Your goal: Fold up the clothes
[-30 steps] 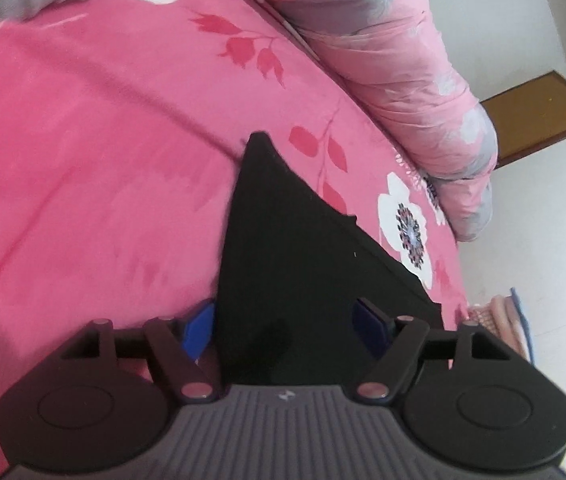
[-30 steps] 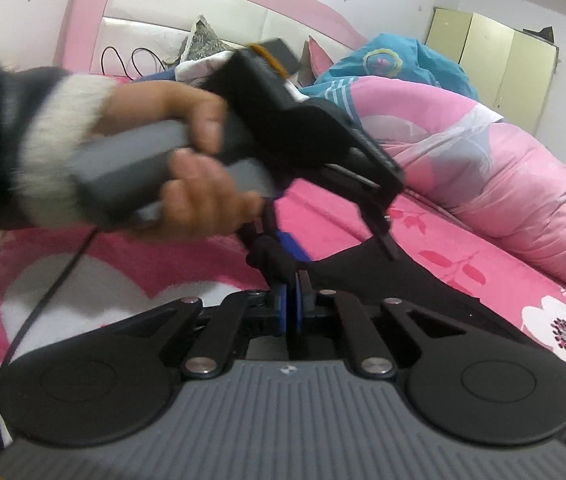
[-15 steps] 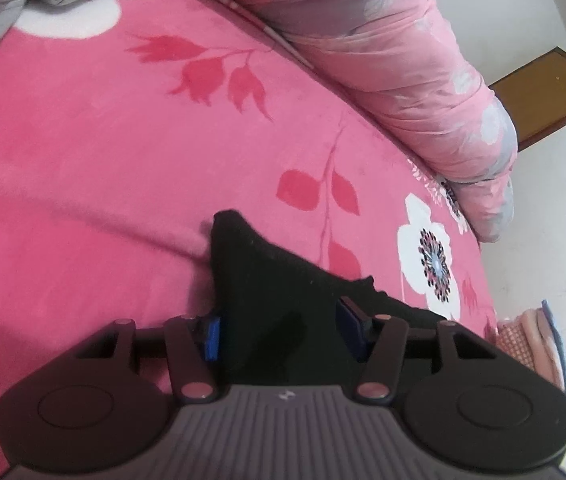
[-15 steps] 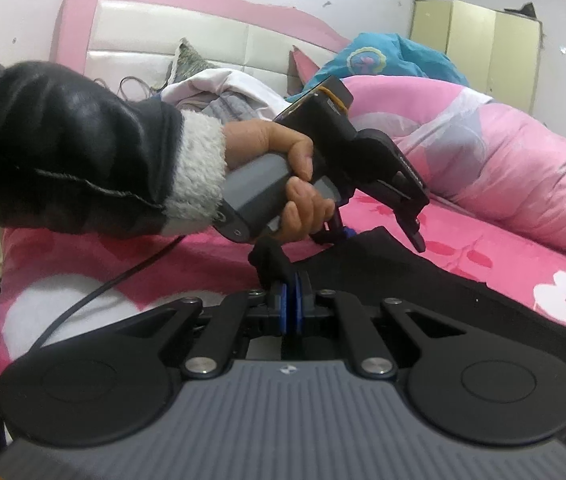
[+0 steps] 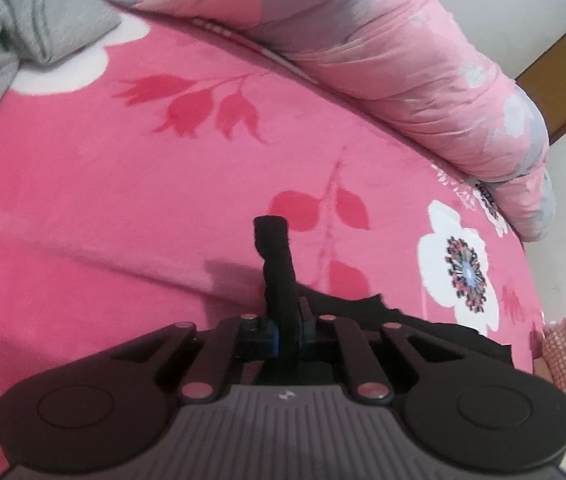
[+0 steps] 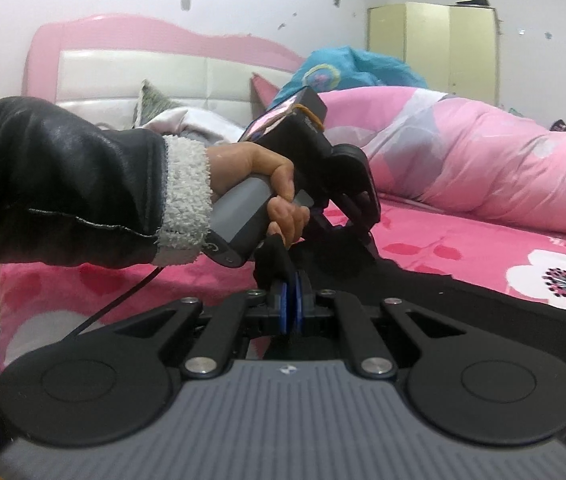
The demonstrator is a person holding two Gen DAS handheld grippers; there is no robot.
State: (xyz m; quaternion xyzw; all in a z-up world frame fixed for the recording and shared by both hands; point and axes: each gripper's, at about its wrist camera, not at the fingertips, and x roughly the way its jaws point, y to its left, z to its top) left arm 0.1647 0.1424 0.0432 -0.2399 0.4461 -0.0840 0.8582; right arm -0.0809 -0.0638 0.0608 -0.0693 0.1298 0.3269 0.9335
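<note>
black garment (image 5: 279, 272), pink floral bedsheet (image 5: 123, 200), grey clothes (image 5: 11, 40)

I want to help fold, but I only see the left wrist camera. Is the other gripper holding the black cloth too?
Observer: Yes. The right gripper is shut on a bunched bit of the black garment.
Operator: Who is holding my gripper?
Observer: A hand wrapped round the grey handle of the left gripper, with a black sleeve and fluffy white cuff.
Operator: What is behind the pink quilt?
Observer: A pink and white headboard, and a pale yellow wardrobe beside a blue bundle.
</note>
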